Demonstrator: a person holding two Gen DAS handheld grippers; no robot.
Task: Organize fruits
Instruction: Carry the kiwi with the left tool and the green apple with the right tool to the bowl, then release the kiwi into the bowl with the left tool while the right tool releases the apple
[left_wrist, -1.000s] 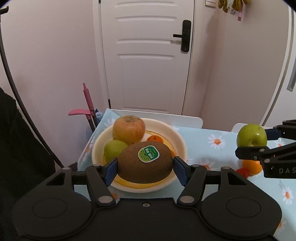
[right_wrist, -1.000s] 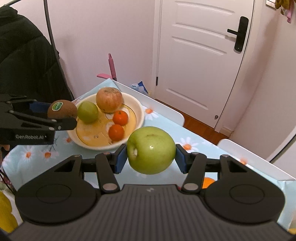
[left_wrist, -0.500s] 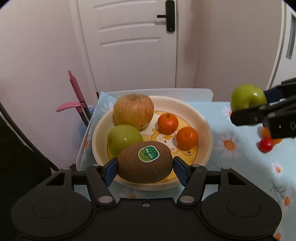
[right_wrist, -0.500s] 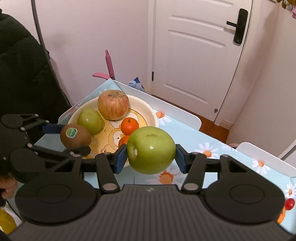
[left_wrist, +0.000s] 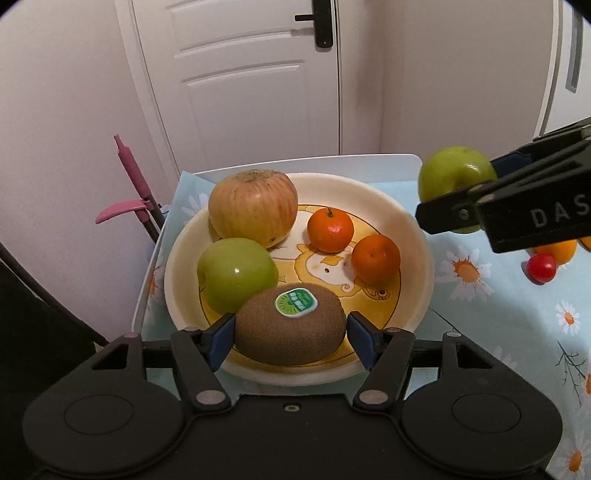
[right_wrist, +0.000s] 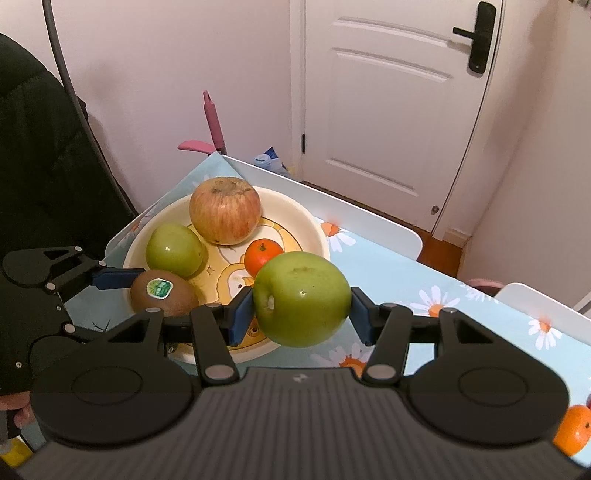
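Left wrist view: the left gripper (left_wrist: 291, 338) sits at the lower centre of the frame, its blue fingers (left_wrist: 221, 341) just opened and standing slightly off the kiwi (left_wrist: 290, 325), which rests on the near inner slope of the cream bowl (left_wrist: 413, 236). In the bowl, above the kiwi, lie a small green apple (left_wrist: 236, 273), a red-yellow apple (left_wrist: 253, 206) and 2 tangerines (left_wrist: 330, 229). At the right edge the right gripper (left_wrist: 458, 201) holds a large green apple (left_wrist: 452, 181) over the flowered bench (left_wrist: 491, 314).

Right wrist view: at frame centre the right gripper (right_wrist: 302, 312) has its fingers (right_wrist: 242, 314) clenched on the large green apple (right_wrist: 302, 303), above the bowl's (right_wrist: 295, 218) near right rim. At the left, the left gripper (right_wrist: 122, 291) flanks the kiwi (right_wrist: 162, 293) inside the bowl.
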